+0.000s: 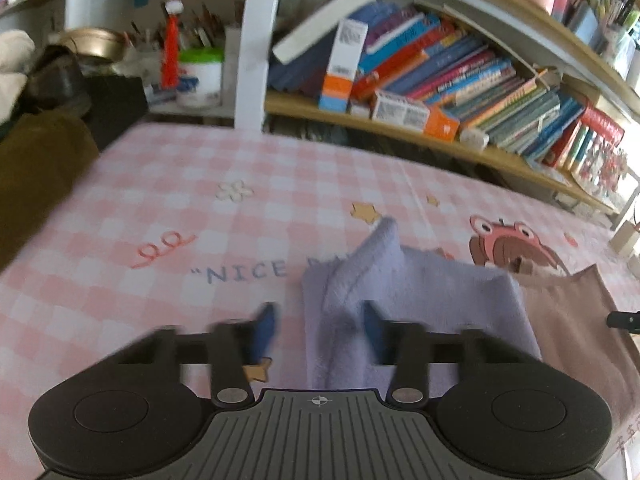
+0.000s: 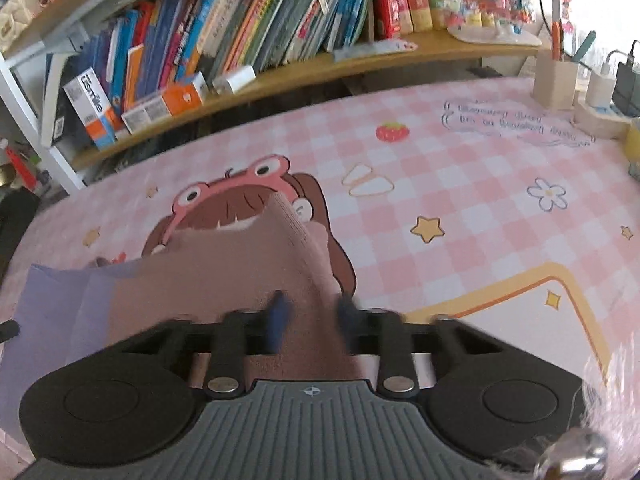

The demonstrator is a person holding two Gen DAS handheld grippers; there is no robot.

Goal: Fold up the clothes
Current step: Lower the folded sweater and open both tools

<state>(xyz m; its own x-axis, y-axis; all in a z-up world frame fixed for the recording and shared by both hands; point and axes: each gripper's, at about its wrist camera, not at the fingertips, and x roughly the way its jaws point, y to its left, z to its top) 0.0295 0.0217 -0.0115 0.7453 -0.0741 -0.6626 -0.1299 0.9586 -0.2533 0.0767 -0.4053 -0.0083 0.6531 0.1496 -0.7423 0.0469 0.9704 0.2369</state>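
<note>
A soft lavender cloth (image 1: 420, 292) lies on the pink checked table cover (image 1: 160, 208), joined or overlapped on its right by a mauve-brown cloth (image 1: 572, 320). My left gripper (image 1: 320, 328) is open, with a raised lavender fold standing between its blue fingertips. In the right wrist view the mauve-brown cloth (image 2: 224, 272) has a ribbed edge (image 2: 300, 232) rising up between the fingers of my right gripper (image 2: 313, 316), which is open. The lavender cloth (image 2: 60, 300) shows at the left. I cannot tell whether the two colours are one garment.
A bookshelf (image 1: 460, 80) packed with books and boxes runs along the table's far edge. A white post (image 1: 254, 48) stands at the back. Jars and a brown bundle (image 1: 40, 168) sit at the left. A pen holder (image 2: 556, 80) and chargers (image 2: 600, 88) stand at the far right.
</note>
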